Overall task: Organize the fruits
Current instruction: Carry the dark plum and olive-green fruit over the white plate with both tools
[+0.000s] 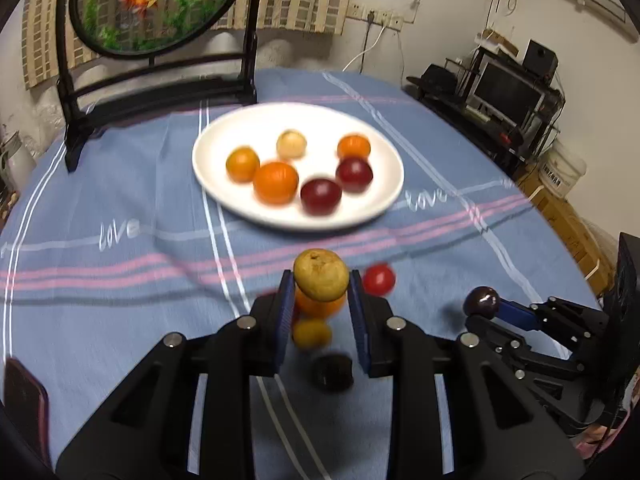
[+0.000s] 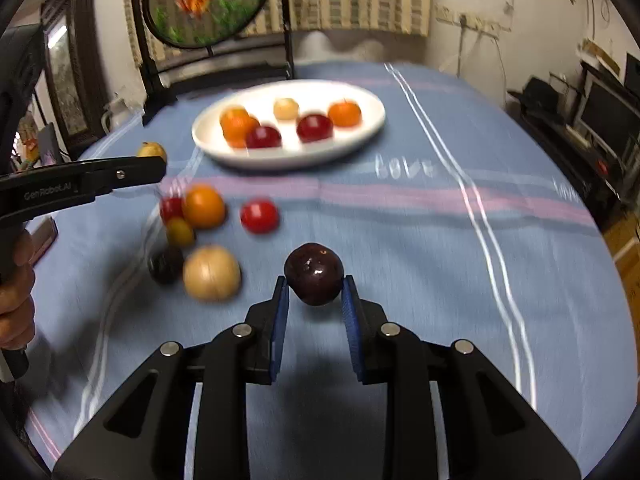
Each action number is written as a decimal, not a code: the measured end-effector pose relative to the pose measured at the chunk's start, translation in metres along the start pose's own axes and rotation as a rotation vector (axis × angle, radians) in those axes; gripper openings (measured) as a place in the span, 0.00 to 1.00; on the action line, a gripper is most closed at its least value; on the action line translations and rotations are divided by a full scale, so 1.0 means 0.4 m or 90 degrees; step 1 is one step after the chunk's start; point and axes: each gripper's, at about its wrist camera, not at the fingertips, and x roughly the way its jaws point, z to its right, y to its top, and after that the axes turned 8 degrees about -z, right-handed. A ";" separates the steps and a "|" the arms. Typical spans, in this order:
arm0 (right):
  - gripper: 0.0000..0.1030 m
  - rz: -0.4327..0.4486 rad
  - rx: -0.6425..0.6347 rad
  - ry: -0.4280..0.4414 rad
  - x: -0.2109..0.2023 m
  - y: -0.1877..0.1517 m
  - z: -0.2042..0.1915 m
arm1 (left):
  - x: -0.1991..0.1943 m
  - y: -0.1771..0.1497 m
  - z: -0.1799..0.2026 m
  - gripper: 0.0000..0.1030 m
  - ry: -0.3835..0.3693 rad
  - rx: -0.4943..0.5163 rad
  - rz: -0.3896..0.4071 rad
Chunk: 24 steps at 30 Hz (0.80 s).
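My left gripper (image 1: 320,292) is shut on a yellow-brown fruit (image 1: 321,275) and holds it above the cloth, short of the white plate (image 1: 224,192). The plate holds several fruits: oranges, dark red plums and a pale one. My right gripper (image 2: 314,300) is shut on a dark purple plum (image 2: 314,279), also raised; it shows at the right of the left wrist view (image 1: 482,302). Loose fruits lie on the cloth: an orange (image 2: 204,206), a red one (image 2: 259,215), a tan one (image 2: 211,273), a dark one (image 2: 165,265) and a small yellow one (image 2: 180,232).
A blue striped tablecloth (image 2: 400,240) covers the round table. A black-framed round screen (image 1: 156,4) stands behind the plate. A dark phone (image 1: 24,404) lies at the left edge. Shelves with electronics (image 1: 512,92) stand off the table at the right.
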 end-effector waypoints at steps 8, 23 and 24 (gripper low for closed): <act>0.26 0.076 0.014 0.048 0.050 0.208 0.023 | 0.062 0.233 -0.045 0.27 0.022 0.003 0.021; 0.26 0.038 -0.033 0.060 0.241 0.365 -0.008 | 0.315 0.360 -0.113 0.27 0.063 -0.029 -0.056; 0.26 0.039 -0.035 0.059 0.244 0.367 -0.009 | 0.323 0.358 -0.116 0.27 0.063 -0.030 -0.059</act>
